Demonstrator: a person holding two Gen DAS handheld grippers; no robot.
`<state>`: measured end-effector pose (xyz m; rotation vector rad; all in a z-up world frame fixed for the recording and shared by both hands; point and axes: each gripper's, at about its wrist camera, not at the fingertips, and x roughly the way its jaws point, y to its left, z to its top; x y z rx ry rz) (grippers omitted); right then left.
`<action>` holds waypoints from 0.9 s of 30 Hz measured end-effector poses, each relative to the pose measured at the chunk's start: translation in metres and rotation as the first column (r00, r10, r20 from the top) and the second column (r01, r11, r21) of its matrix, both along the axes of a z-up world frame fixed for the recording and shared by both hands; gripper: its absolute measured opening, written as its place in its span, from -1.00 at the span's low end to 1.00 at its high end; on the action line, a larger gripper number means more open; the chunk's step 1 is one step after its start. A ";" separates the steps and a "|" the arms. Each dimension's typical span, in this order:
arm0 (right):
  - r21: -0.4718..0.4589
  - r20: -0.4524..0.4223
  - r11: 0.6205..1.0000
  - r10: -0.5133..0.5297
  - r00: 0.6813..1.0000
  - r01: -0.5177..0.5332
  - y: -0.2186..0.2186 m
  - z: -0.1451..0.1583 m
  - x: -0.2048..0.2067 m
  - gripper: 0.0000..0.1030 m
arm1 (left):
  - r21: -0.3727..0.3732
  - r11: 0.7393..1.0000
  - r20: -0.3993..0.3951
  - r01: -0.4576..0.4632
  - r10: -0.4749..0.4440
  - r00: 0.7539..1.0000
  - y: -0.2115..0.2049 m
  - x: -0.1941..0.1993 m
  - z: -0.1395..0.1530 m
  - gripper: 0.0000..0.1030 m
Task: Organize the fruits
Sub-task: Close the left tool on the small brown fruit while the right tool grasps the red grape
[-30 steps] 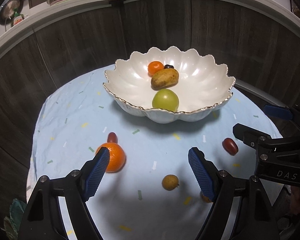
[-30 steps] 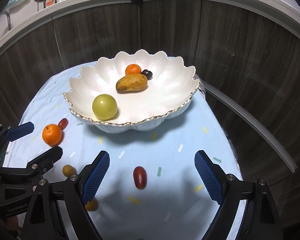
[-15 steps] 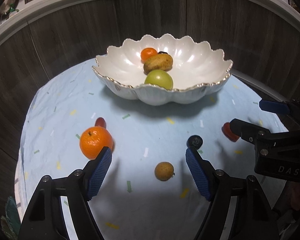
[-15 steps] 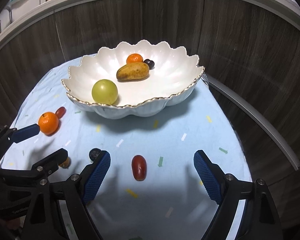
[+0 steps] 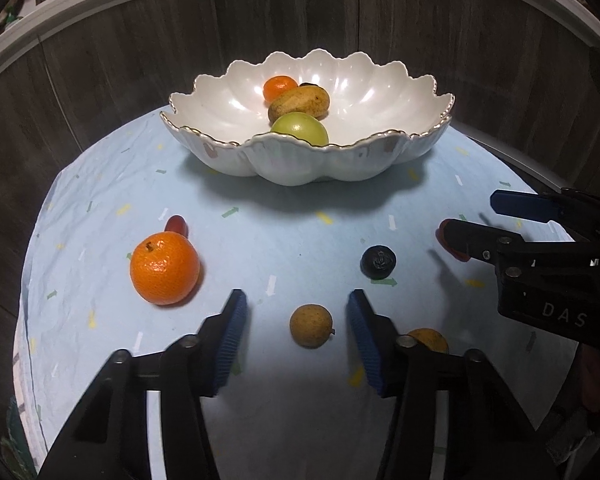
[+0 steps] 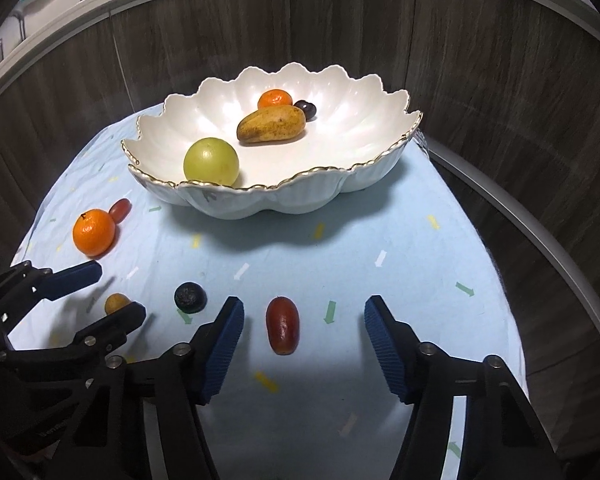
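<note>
Pale blue confetti-print cloth [image 6: 400,240], dark wood-panel wall [image 6: 480,60], white ledge [image 5: 100,4] above

Left wrist view: low over the counter [image 5: 400,216], facing the scalloped bowl [image 5: 308,160] from its near-left. Right wrist view: equally low and near, facing the same bowl [image 6: 272,200] from further right. Shared: bowl, blueberry [image 5: 378,261] [image 6: 190,297], orange [image 5: 165,268] [image 6: 93,232].

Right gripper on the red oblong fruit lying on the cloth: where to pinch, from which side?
Pinch the red oblong fruit across its narrow middle. It lies flat with its long axis running away from the camera, between the open fingers of the right gripper. Come straight down from above; the nearby dark round fruit sits clear to the left.
</note>
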<state>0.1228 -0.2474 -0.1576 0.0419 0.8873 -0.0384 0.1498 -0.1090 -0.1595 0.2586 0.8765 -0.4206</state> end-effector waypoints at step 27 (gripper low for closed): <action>0.022 -0.052 0.999 0.047 0.998 -0.046 0.007 -0.013 0.006 -0.63 | -0.002 1.000 -0.020 0.027 -0.027 0.999 -0.003 -0.004 -0.008 -0.57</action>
